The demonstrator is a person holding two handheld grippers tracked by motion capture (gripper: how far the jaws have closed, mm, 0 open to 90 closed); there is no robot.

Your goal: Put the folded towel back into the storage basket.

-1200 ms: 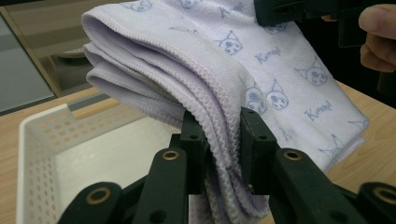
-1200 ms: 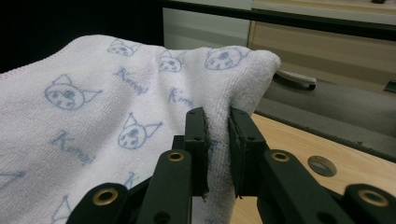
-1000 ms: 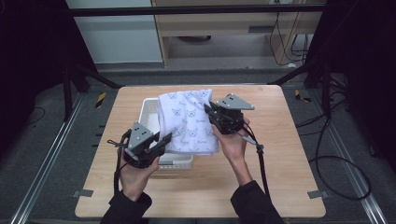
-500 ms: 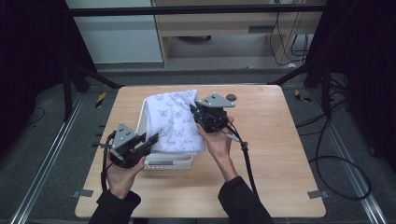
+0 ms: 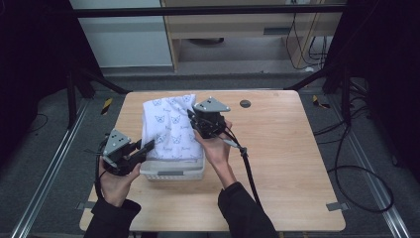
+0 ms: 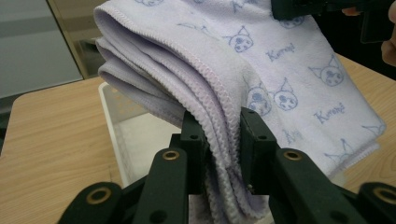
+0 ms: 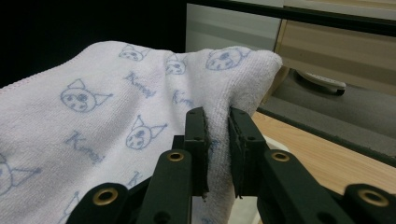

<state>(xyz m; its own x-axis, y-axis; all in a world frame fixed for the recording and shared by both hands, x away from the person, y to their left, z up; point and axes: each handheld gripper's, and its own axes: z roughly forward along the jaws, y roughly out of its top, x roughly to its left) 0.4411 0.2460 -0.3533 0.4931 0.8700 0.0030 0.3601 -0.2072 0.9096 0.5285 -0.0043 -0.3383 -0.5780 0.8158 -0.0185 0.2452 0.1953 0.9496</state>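
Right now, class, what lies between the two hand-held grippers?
In the high view, the folded towel spans from left hand-held gripper to right hand-held gripper, over the white basket.

soft terry cloth towel [image 6: 280, 70], matt white plastic basket [image 5: 173, 171], smooth wood table [image 5: 287, 148]

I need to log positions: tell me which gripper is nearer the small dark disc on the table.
Right. The right gripper holds the towel over the middle of the table, a short way left of the disc. The left gripper is at the basket's near-left corner, much farther.
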